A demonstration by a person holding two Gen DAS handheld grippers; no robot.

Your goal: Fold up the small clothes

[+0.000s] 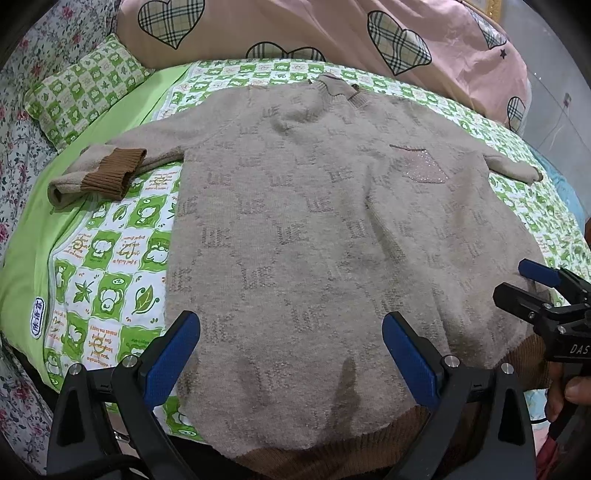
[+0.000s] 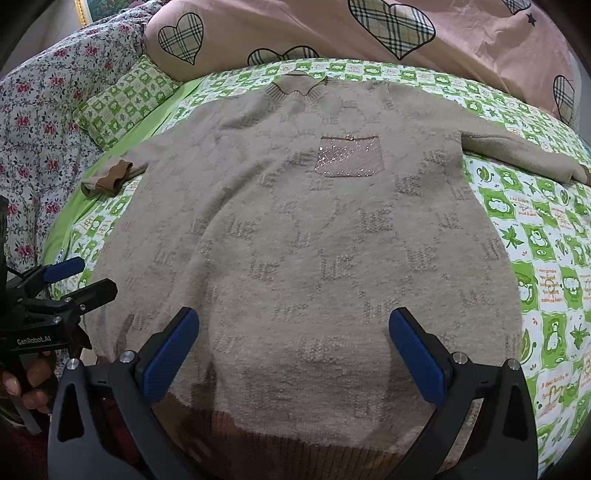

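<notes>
Two grippers hang over the near end of a beige knit sweater that lies spread flat, front up, on a bed covered by a green-and-white checked sheet; the left gripper has its blue pads wide apart with nothing between them, above the sweater's lower left part near the brown ribbed hem; the right gripper is likewise spread wide and empty, above the lower right part of the same hem.

Sweater edges: the collar points away toward a pink quilt with plaid hearts; a sparkly chest pocket sits on the right half; the left sleeve is bent back on itself, its brown cuff resting on the sheet clear of the body; the right sleeve stretches straight outward toward the bed's right edge.

Open sheet shows on both sides of the body, a wide strip on the left and another on the right; a matching checked pillow lies beyond the left cuff, against a floral cover; the quilt bunches just beyond the collar, leaving little bare room there.
</notes>
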